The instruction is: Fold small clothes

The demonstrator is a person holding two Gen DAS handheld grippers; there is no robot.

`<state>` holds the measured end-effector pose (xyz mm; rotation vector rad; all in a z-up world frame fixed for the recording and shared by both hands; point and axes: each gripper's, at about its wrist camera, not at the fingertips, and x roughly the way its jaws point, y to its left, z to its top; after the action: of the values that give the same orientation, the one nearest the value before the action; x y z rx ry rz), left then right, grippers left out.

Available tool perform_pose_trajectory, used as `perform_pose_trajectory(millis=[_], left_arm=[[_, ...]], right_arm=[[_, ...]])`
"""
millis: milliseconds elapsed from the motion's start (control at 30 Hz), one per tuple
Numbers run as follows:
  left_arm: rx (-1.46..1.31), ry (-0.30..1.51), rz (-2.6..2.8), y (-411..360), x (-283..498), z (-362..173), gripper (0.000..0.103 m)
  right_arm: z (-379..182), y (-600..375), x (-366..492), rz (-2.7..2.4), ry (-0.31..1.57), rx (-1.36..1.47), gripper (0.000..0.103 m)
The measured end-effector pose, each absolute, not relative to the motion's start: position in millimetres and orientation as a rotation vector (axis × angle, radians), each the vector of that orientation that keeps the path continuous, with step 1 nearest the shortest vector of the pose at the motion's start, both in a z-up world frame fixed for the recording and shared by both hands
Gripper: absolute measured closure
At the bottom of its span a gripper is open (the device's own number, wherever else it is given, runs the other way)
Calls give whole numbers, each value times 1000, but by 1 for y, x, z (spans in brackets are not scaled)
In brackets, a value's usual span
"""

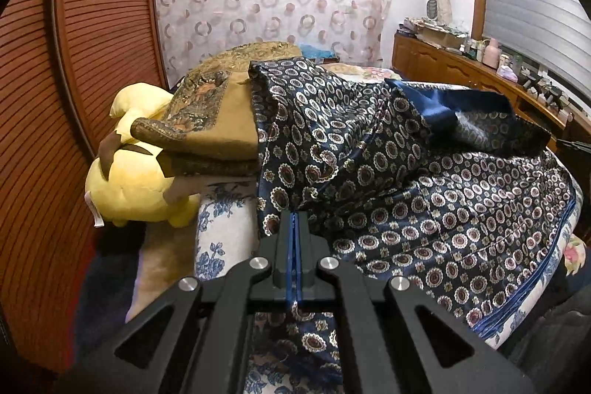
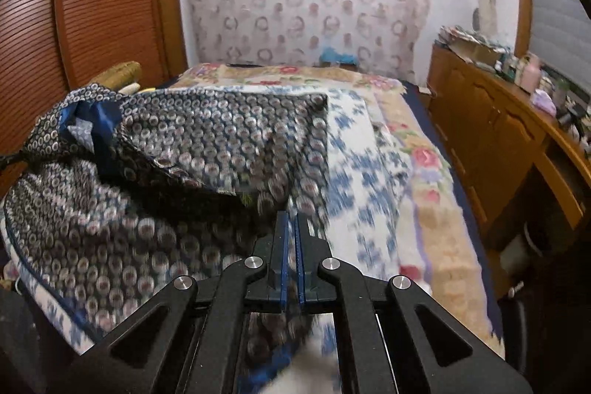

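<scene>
Left gripper (image 1: 294,215) pressed together, pinching edge of patterned navy garment (image 1: 424,180). Right gripper (image 2: 292,216) likewise pinching garment (image 2: 155,194) at other side. Garment rumpled on floral bedspread (image 2: 373,180), collar area lifted. Folded brown cloths (image 1: 218,132) beside it, touching; yellow plush toy (image 1: 129,187) under them. Right view blurred.

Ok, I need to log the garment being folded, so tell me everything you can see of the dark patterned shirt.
The patterned shirt is navy, shiny and satin-like, printed with small round medallions, with plain blue lining or trim and a buttoned placket showing. It lies rumpled and partly lifted across the floral bedspread, its far edge against a folded brown cloth. The left gripper and the right gripper each pinch its near hem, fabric running between the closed fingers. The right view is motion-blurred.
</scene>
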<state>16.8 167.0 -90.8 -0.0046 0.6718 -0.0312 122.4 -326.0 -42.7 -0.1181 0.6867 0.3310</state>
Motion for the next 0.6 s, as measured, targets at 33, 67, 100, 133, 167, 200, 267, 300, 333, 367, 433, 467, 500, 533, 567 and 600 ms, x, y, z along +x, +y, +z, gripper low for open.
perform_pose_trajectory(millis=[33, 67, 100, 133, 167, 200, 267, 300, 333, 367, 433, 467, 500, 533, 567, 600], left_arm=[[0, 673, -29, 166, 16, -92, 103], [2, 672, -28, 165, 16, -93, 103], [1, 671, -29, 164, 15, -92, 103], [-4, 669, -26, 164, 15, -92, 103], [-12, 668, -28, 165, 15, -91, 103], [-26, 665, -37, 165, 15, -88, 103], [-38, 658, -41, 166, 13, -85, 101], [-38, 654, -41, 166, 13, -83, 99], [-35, 652, -40, 165, 12, -81, 96], [-33, 650, -40, 165, 12, -79, 94], [-33, 642, -43, 163, 11, -75, 80], [-33, 638, -43, 163, 11, -73, 78], [-38, 633, -48, 162, 11, -71, 74], [-41, 632, -53, 162, 11, -70, 68], [-44, 633, -58, 161, 12, -69, 66], [-46, 633, -60, 161, 12, -67, 61]], right_arm=[[-42, -327, 119, 326, 691, -121, 102], [-42, -326, 117, 324, 694, -124, 102], [-41, -324, 115, 327, 691, -130, 102], [-38, -321, 113, 333, 681, -135, 102], [-35, -317, 112, 342, 671, -138, 102], [-30, -311, 113, 358, 664, -137, 102], [-23, -298, 116, 380, 654, -139, 102], [-19, -289, 117, 392, 647, -147, 99], [-16, -281, 119, 407, 642, -158, 92], [-13, -270, 121, 428, 636, -170, 86], [-8, -249, 126, 468, 628, -185, 67], [-5, -235, 130, 482, 625, -198, 60], [-4, -224, 132, 492, 623, -210, 51], [-3, -212, 136, 510, 622, -218, 51], [-2, -196, 139, 540, 623, -226, 50], [-2, -186, 142, 558, 625, -232, 50]])
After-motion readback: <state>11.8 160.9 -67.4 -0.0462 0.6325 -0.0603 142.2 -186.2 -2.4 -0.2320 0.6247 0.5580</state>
